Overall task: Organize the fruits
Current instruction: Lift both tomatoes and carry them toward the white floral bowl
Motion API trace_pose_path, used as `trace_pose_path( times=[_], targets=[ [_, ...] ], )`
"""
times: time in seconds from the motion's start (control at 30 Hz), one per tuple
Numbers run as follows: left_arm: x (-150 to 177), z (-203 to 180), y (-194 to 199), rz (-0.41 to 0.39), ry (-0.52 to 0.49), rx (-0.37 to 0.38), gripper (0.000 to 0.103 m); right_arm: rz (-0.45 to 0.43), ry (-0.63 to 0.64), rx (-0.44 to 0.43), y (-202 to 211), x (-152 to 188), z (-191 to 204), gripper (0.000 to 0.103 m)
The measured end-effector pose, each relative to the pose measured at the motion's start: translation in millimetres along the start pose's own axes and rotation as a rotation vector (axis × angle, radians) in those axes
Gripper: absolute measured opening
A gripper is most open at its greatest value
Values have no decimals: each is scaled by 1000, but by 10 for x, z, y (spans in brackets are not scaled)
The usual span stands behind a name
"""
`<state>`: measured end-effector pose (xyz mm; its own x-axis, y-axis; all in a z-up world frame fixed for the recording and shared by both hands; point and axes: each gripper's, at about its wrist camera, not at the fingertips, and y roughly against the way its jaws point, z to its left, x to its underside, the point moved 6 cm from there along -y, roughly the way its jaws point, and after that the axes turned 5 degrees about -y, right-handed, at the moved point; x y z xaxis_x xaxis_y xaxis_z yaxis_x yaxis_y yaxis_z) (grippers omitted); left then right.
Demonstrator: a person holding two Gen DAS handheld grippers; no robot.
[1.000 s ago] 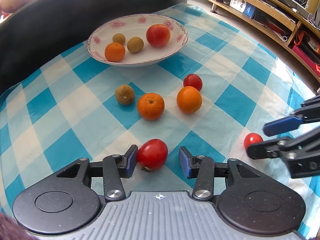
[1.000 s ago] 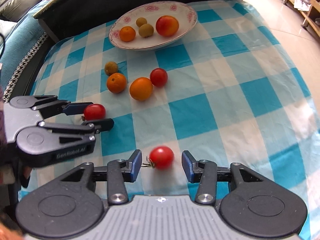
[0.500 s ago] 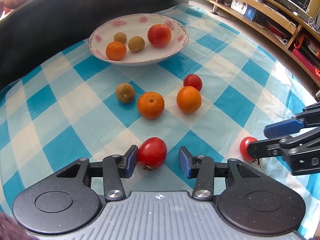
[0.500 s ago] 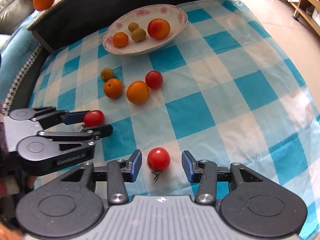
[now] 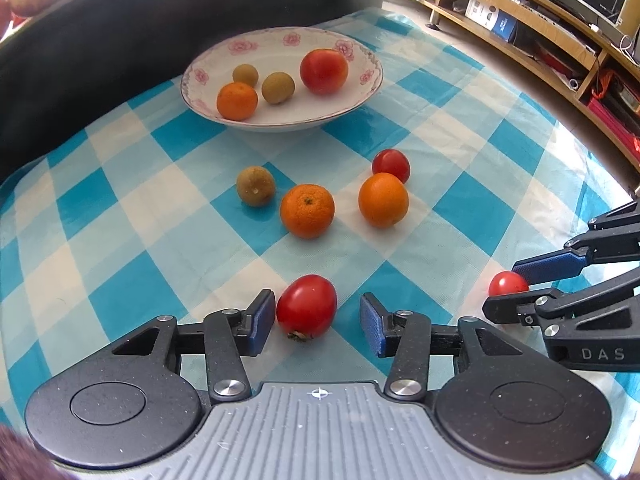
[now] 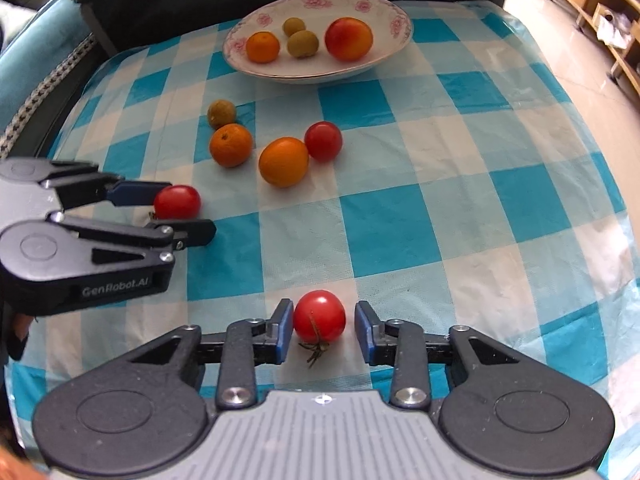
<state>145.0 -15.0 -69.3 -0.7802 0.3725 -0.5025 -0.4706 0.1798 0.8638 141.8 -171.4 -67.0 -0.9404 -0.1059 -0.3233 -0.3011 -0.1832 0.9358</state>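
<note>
Tomatoes on the checked cloth (image 5: 472, 152) sit one inside each parted, unclenched gripper, left (image 5: 318, 318) and right (image 6: 320, 330): close both squarely and gently, avoiding bruising, before carrying to the bowl (image 5: 372, 80).

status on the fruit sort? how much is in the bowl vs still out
Done: four fruits sit in the bowl. In hand: each open claw brackets a tomato on the cloth, left claw around the oval tomato, right claw around the round tomato; neither is lifted. Left: those two plus four more fruits loose mid-cloth.
</note>
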Motion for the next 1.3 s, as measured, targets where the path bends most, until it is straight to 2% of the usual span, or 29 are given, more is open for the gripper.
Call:
trace_pose_path(
  times=[0.07, 0.1, 0.13, 0.3, 0.5, 0.63, 0.7, 0.9, 1.03, 1.1, 1.2, 1.3],
  targets=[
    [-2, 0, -3, -1, 4, -6, 49, -1, 7, 0, -1, -6, 5, 32],
    [-3, -1, 0, 0, 2, -11, 40, 0, 7, -2, 2, -9, 1, 32],
    [-5, -5, 5, -1, 2, -8, 38, 1, 9, -4, 2, -16, 1, 31],
    [-3, -46, 13, 11, -10, -10, 37, 6, 30, -23, 11, -29, 54, 31],
    [-5, -59, 6, 37, -12, 12, 42, 30, 49, -59, -33, -61, 88, 32],
    [-79, -69, 22, 39, -12, 6, 54, 14, 5, -94, 34, -56, -27, 35],
    [-93, -89, 22, 37, -16, 1, 58, 8, -11, -107, 48, -58, -79, 40],
    [-19, -148, -25, 50, -46, -11, 59, -2, 25, -76, 49, -54, -1, 41],
    [-12, -127, -20, 44, -40, -4, 57, 10, 53, -21, -9, -43, 35, 39],
    [-12, -118, -15, 37, -41, -6, 53, 10, 92, 9, -28, -11, 81, 31],
    [-15, -72, -5, 31, -37, -24, 38, -2, 126, 34, -30, 17, 129, 31],
    [-1, -66, 11, 31, -36, -32, 37, -7, 124, 28, -8, 19, 120, 31]
  ],
)
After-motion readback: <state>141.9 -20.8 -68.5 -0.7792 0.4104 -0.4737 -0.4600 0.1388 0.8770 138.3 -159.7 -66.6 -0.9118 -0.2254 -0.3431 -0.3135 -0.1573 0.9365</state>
